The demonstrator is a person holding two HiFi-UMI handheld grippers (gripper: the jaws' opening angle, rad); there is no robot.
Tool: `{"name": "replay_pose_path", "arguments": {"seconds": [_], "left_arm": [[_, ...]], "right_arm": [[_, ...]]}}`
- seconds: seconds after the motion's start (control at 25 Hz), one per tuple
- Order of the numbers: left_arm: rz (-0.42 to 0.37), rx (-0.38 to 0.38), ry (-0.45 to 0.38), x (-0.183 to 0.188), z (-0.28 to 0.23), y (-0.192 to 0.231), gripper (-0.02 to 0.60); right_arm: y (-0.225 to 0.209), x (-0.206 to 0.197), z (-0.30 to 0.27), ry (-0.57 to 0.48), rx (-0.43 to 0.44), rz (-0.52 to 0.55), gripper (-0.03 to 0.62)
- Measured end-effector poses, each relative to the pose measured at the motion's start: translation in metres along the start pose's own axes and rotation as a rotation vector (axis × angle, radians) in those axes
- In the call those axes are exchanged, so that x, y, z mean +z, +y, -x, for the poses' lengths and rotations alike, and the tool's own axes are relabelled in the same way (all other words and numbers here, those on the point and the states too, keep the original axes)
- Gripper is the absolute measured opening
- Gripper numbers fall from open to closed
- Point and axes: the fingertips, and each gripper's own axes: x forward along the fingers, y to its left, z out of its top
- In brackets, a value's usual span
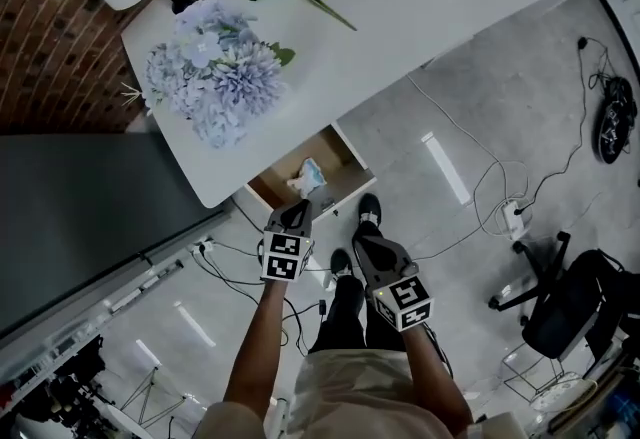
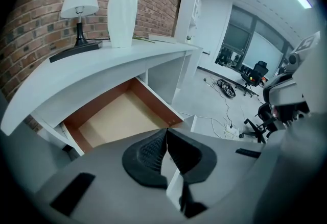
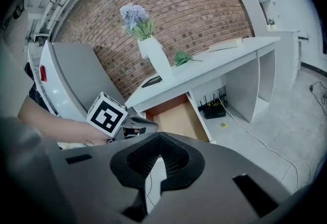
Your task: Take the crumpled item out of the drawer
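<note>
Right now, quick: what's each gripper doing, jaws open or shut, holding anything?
Left gripper: jaws shut, empty.
Right gripper: jaws shut, empty.

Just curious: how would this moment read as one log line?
drawer: open | crumpled item: inside | left gripper: shut, empty | right gripper: shut, empty

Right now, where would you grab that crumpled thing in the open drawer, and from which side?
Probably a raised fold on top of the crumpled item, coming from above: the drawer is open upward, its walls fence the sides, and the wad's ridges suit a pinch.
</note>
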Motion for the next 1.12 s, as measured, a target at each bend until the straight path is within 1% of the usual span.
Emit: {"name": "replay_pose_path", "arguments": {"seconds": [0.16,0.36,0.52,0.68,0.76,0.88,1.04,1.12], "left_arm": [[-0.024,0.009,0.022,-0.010,-0.018,0.008,0.017],[-0.041,0.007,0.071,-0.019,-0.028,0.011,0.018],[-0.021,0.023,0.086,-0.032,-0.045,0.020,0.018],[-0.022,0.008,0.116,-0.039,-0.058,0.019,0.018],[-0.039,0.008,0.120,-0.044,-0.066,0.019,0.018],[-0.075,0.000,0.158,-0.056,-0.075,0.023,0.018],[-0.157,-0.010,0.195,-0.068,-0.087,0.031,0.019],[-0.166,-0.009,0.200,-0.069,-0.093,0.036,0.020]], "right_arm": [[-0.010,-0.012,0.001,0.024,-0.004,0.008,0.025],[-0.018,-0.028,0.008,0.041,-0.020,-0.016,0.025],[-0.020,-0.033,0.008,0.030,-0.023,-0.036,0.025],[-0.020,-0.045,0.003,0.035,-0.019,-0.059,0.025],[-0.020,-0.051,0.001,0.040,-0.014,-0.063,0.025],[-0.017,-0.057,-0.001,0.043,-0.007,-0.069,0.025],[-0.021,-0.065,-0.002,0.053,-0.016,-0.071,0.025],[-0.025,-0.071,-0.002,0.056,-0.024,-0.068,0.025]]}}
